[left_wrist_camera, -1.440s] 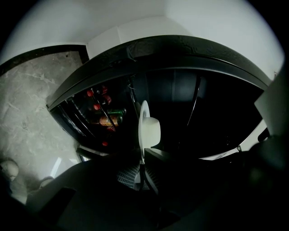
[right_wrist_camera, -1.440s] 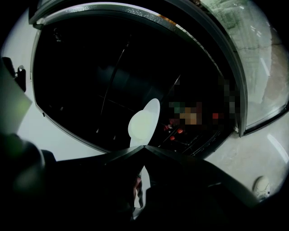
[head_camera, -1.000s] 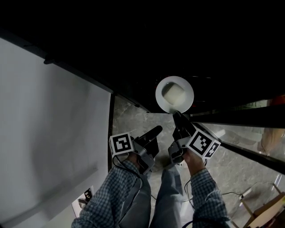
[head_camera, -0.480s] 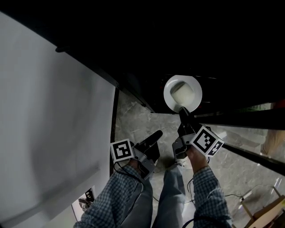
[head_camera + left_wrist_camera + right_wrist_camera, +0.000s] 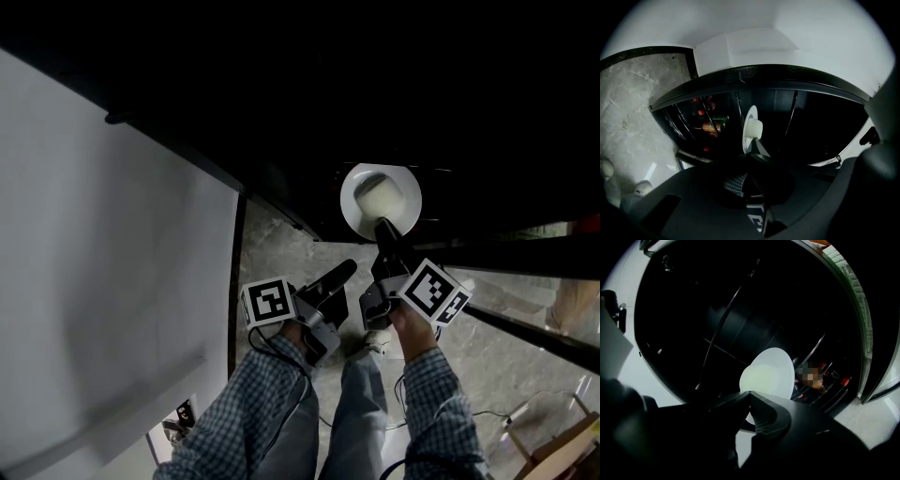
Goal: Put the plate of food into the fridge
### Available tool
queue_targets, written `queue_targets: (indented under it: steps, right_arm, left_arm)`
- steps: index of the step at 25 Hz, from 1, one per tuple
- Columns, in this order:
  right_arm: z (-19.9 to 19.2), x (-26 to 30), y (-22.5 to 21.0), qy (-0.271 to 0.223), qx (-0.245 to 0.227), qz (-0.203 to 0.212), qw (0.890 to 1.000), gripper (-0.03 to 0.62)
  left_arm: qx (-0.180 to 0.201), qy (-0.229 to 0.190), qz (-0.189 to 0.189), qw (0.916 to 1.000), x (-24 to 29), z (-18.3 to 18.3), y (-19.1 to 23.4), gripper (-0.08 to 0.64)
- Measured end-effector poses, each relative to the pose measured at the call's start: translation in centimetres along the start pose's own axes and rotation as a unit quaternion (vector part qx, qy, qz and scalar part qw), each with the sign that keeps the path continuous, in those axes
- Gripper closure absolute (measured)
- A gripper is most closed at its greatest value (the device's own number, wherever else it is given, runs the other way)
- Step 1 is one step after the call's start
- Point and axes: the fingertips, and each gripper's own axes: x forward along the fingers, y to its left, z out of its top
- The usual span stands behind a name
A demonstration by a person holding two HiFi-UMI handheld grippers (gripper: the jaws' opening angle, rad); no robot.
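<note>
Dim, underexposed, fisheye-warped edges, perhaps slightly blurred

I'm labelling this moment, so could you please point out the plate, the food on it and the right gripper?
plate [image 5: 349, 199], head view, bare left rim.
food [image 5: 380, 198], head view, middle of the pale block.
right gripper [image 5: 382, 228], head view, between its fingers at the plate's near rim.

**Indoor setting, probably a kitchen or pantry corner.** A tall dark fridge [image 5: 441, 84] stands open, and thin wire shelves [image 5: 717, 329] cross its unlit interior. Its glazed door [image 5: 865, 333], swung to the right, carries racks of red-capped bottles and cans [image 5: 712, 125]. The floor [image 5: 277, 248] is grey, marble-patterned tile. A plain white wall panel [image 5: 112, 281] adjoins the fridge on the left. Whether the premises are domestic or commercial cannot be told.
</note>
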Motion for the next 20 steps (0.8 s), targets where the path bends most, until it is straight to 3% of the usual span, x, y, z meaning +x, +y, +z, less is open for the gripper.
queue_targets:
  steps: [20]
  right_arm:
    - [3.2,2.4,0.6,-0.017,-0.029,0.009,0.999,0.586]
  left_arm:
    - [0.003,-0.003,-0.001,1.0000,0.2,0.5,-0.2,0.540]
